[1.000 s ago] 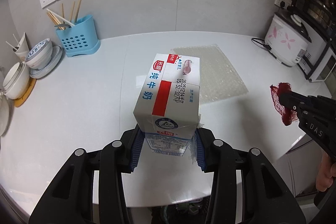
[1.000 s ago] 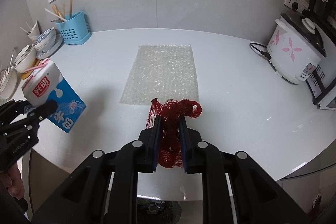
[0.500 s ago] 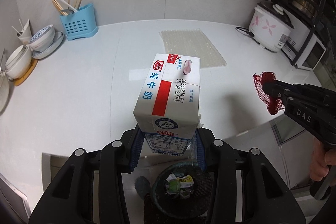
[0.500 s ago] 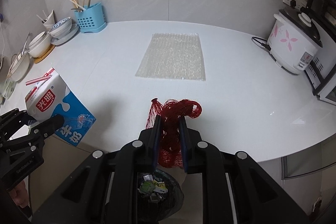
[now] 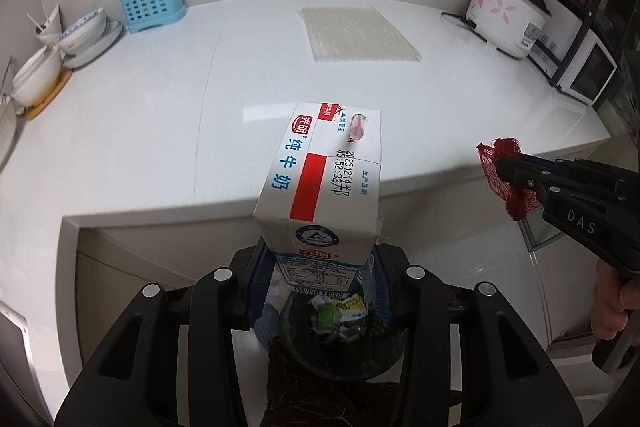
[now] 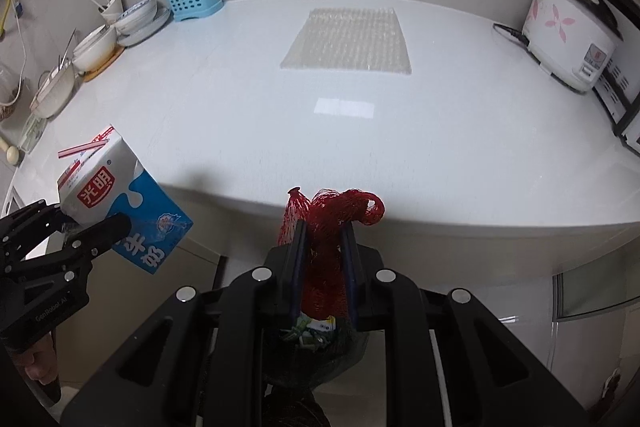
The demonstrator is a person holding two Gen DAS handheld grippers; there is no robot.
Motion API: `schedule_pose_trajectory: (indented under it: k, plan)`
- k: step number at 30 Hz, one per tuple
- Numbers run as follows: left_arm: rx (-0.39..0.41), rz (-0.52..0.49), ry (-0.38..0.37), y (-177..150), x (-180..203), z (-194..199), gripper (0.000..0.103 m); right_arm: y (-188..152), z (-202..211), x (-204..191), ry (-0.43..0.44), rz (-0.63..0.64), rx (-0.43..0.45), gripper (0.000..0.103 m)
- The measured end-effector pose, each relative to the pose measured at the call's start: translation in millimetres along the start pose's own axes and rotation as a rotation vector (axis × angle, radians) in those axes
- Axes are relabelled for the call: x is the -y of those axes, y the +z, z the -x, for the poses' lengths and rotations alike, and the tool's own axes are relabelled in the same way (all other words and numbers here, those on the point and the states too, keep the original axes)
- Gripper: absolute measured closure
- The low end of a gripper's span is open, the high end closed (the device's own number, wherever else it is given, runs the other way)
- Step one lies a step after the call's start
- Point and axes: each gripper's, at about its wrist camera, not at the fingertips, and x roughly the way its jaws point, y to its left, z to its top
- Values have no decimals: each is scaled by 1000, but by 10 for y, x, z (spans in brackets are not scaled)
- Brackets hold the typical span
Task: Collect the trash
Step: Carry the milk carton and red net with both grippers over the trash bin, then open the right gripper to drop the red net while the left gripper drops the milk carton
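The left gripper (image 5: pixel 320 273) is pinching the stiff, likely light milk carton (image 5: pixel 320 187) by its base; the right gripper (image 6: pixel 323 259) is squeezing the soft red mesh net (image 6: pixel 328 227) mid-bundle, both past the counter (image 6: pixel 360 147) front edge.

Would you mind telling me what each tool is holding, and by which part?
The left tool grips the milk carton by its lower sides. The right tool clamps the bunched red mesh net around its middle.

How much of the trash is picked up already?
Some wrappers already lie in the black bin below. In hand: the left gripper grips the milk carton and the right gripper grips the red mesh net, both above the bin, not yet dropped. Left: the bubble wrap sheet on the counter.
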Motion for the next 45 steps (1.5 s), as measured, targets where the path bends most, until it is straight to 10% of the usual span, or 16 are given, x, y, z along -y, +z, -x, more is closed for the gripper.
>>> schedule_pose_trajectory:
  k: [45]
  plan:
    - [-176,48,12,-1009,-83,-1243,62,-1058,-1575,-314,101,69,-219,82]
